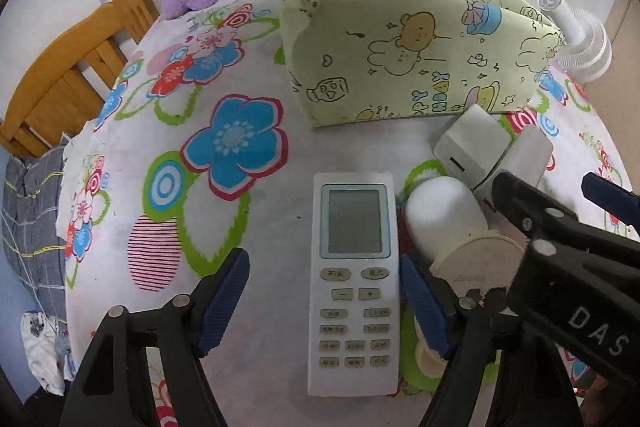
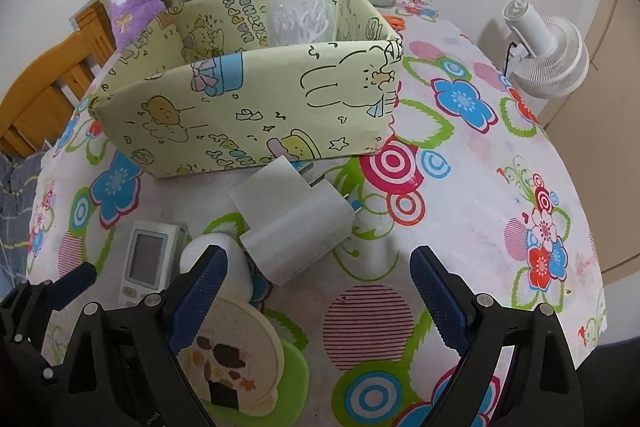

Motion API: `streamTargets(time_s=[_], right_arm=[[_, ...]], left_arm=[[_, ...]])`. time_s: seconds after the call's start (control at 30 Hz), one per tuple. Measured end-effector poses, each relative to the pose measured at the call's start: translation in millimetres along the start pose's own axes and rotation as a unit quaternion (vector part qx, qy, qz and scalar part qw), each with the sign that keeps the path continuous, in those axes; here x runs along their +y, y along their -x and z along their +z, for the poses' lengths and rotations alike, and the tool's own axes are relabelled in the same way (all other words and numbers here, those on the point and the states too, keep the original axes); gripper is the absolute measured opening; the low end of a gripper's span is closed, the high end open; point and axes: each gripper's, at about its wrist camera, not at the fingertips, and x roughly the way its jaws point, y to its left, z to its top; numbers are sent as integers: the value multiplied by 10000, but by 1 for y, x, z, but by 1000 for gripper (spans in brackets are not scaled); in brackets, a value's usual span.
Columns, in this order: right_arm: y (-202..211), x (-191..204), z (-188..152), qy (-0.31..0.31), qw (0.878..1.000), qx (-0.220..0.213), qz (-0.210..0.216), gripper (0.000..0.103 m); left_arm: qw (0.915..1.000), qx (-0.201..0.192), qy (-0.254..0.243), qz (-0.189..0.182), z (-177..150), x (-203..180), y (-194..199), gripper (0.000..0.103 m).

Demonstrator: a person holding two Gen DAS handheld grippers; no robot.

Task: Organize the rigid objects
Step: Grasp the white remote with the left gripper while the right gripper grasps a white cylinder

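1. the left gripper (image 1: 324, 303) is held apart astride the remote control (image 1: 354, 287), low centre, for grasping.
2. the right gripper (image 2: 316, 303) is spread over bare cloth, beside the white charger (image 2: 296, 223).
3. the storage box (image 2: 248, 107) stands behind, likely the destination.

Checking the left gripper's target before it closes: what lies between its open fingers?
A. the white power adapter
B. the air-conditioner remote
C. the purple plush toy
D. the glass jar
B: in the left wrist view the air-conditioner remote lies flat between the left gripper's open fingers, untouched.
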Motion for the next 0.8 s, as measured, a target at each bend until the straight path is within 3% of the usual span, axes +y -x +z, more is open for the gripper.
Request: streamTargets(time_s=[0.07,0.17,0.3,0.7,0.8], right_arm=[[-4,0,0,3,10000,23,-27,94],[-9,0,1,-3,10000,66,-43,95],[-13,0,3,25,10000,39,-55,95],[-28,6,14,194,9998,22,-54,94],[-32,5,17,216,9998,20,-9,88]], left_arm=[[10000,-7,51,-53,0,0,0,69],[9995,137,59,-283,-1,-4,-5,45],[9998,74,-98,-174,-5,-12,-5,45],[9996,119,120,-214,9,-3,-11,45],[9996,118,150,-210,14,-2,-13,45]])
